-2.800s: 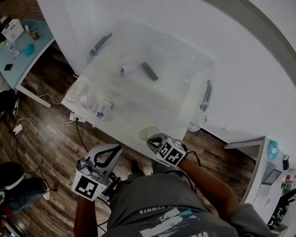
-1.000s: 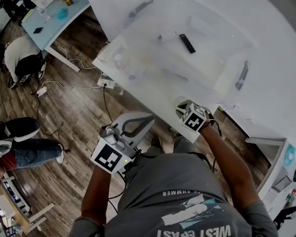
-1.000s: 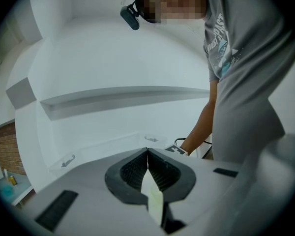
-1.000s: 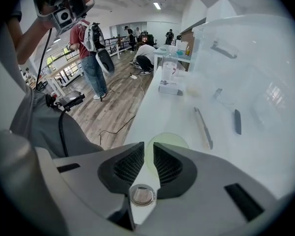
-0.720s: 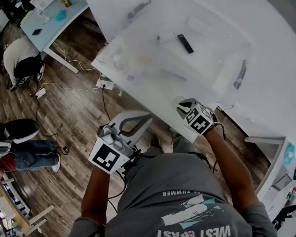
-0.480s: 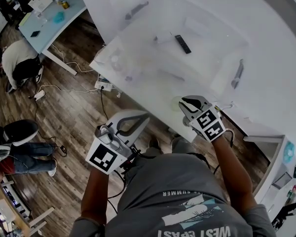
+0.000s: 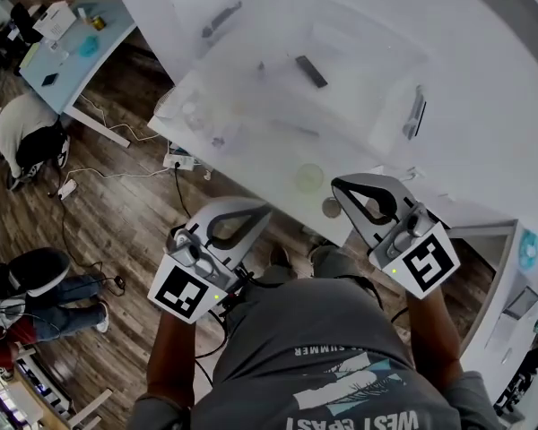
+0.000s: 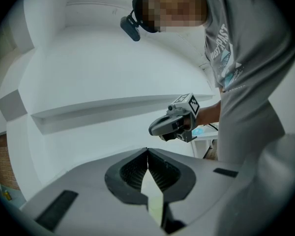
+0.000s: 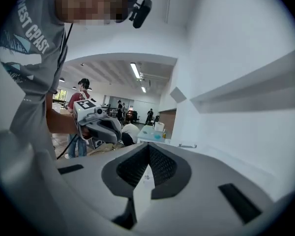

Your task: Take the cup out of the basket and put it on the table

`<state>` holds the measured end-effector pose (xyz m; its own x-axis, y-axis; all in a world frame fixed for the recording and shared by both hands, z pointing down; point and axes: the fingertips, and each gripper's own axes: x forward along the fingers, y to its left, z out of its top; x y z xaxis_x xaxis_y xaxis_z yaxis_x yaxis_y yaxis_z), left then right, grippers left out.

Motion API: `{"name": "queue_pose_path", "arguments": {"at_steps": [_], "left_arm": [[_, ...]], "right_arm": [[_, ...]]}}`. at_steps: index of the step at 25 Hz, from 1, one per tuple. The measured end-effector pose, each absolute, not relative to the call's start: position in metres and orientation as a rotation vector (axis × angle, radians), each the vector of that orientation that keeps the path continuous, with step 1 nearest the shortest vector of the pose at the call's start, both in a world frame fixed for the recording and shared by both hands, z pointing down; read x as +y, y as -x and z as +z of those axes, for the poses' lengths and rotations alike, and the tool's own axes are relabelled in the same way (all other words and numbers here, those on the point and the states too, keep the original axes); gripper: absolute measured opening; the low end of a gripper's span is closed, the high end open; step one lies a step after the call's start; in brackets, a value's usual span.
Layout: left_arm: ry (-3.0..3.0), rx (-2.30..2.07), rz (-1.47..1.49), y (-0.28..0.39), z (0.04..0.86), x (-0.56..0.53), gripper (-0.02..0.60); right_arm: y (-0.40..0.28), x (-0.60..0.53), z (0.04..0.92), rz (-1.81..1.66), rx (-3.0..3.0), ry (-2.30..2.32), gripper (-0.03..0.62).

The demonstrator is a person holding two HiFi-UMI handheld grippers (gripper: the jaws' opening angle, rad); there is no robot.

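While the cup (image 7: 308, 177) sits beside the basket (image 7: 377, 106) holding a remote (image 7: 311, 71), left gripper (image 7: 267, 210) and right gripper (image 7: 335, 184) fingers meet, empty

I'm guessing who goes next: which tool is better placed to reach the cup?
Probably right: the right tool hangs beside the cup at the table edge; the left tool sits farther off, over the floor. Both are shut.

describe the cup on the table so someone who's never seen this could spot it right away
Start at the white table and find the big clear basket on it. On the bare strip between basket and near edge stands the cup: pale, see-through, round from above, outside the basket, bigger and lighter than the small grey disc beside it.
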<state>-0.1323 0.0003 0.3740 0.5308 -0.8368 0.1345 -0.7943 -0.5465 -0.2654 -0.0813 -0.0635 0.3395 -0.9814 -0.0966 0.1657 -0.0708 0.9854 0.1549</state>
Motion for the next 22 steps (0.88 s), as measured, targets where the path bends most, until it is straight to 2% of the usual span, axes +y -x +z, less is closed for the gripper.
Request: {"name": "queue_pose_path", "arguments": {"at_steps": [13, 22], "left_arm": [[2.587, 1.389, -0.446, 0.063, 0.367, 0.017, 0.009], [2.639, 1.265, -0.493, -0.060, 0.368, 0.032, 0.009]], "right_arm": [[-0.012, -0.019, 0.323, -0.291, -2.930, -0.174, 0.011], [-0.136, 0.002, 0.334, -0.219, -2.925, -0.261, 0.011]]}}
